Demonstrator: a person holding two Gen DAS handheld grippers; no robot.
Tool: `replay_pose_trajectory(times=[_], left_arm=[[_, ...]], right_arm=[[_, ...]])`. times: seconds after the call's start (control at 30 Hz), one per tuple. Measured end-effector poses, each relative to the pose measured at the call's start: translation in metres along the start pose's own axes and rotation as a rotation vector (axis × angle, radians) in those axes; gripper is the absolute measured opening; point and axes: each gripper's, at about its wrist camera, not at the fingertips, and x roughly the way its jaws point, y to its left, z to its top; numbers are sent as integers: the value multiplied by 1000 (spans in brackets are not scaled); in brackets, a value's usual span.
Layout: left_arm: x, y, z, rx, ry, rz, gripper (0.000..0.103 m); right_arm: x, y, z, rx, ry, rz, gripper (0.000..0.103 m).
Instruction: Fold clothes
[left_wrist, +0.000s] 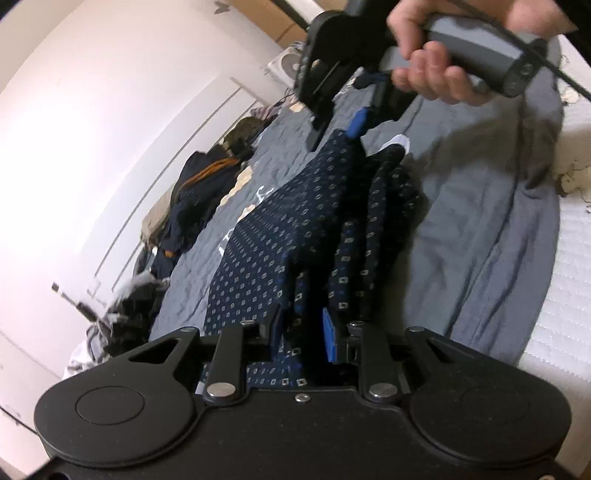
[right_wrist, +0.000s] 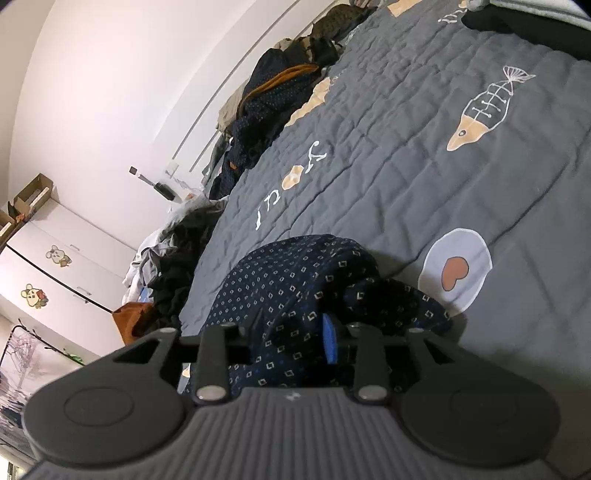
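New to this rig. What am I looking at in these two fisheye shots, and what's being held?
There is no robot arm here. A person holds a hand-held two-finger gripper in each hand, and each gripper carries a fisheye camera looking forward along its fingers.

The left wrist view shows the left gripper at the bottom, closed on a navy patterned garment. Higher up, the person's hand holds the right gripper, which pinches the garment's far end, so the cloth is stretched between the two.

The right wrist view shows the right gripper's own look at that bunched cloth.

Beneath lies a grey quilt printed with a fish skeleton. A pile of other clothes sits along the wall.
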Motion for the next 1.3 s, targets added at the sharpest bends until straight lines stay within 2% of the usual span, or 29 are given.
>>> replay_pose_trajectory(times=[0.13, 0.17, 0.23, 0.33, 0.47, 0.57, 0.67, 0.7, 0.77, 1.17, 1.23, 1.3], left_arm=[[3, -5, -1, 27, 1, 18, 23], [3, -6, -2, 31, -1, 20, 20], [1, -4, 0, 24, -15, 20, 15], [-1, -2, 2, 4, -24, 9, 14], [8, -8, -2, 46, 29, 16, 14], [12, -8, -4, 43, 34, 12, 14], [12, -6, -4, 25, 33, 7, 13], [12, -5, -5, 21, 39, 2, 8], [11, -2, -8, 13, 47, -13, 3], [-10, 12, -21, 54, 80, -119, 2], [-10, 18, -25, 13, 83, -139, 2], [-12, 28, -25, -72, 69, -168, 3]], right_arm=[[1, 0, 0, -2, -4, -7, 32], [1, 0, 0, -2, -6, -9, 32], [2, 0, 0, -1, -8, -13, 32], [3, -1, -1, 4, -7, -17, 32], [3, -2, -1, 3, -6, -20, 32], [4, -2, -1, -2, -8, -23, 31], [4, -3, -1, -12, -28, -41, 13], [4, -4, -1, -8, -30, -44, 6], [4, -7, 0, 16, -43, -45, 3], [0, -11, 3, 63, -107, -54, 2], [1, -11, 4, 65, -103, -52, 2], [3, -11, 4, 68, -87, -48, 2]])
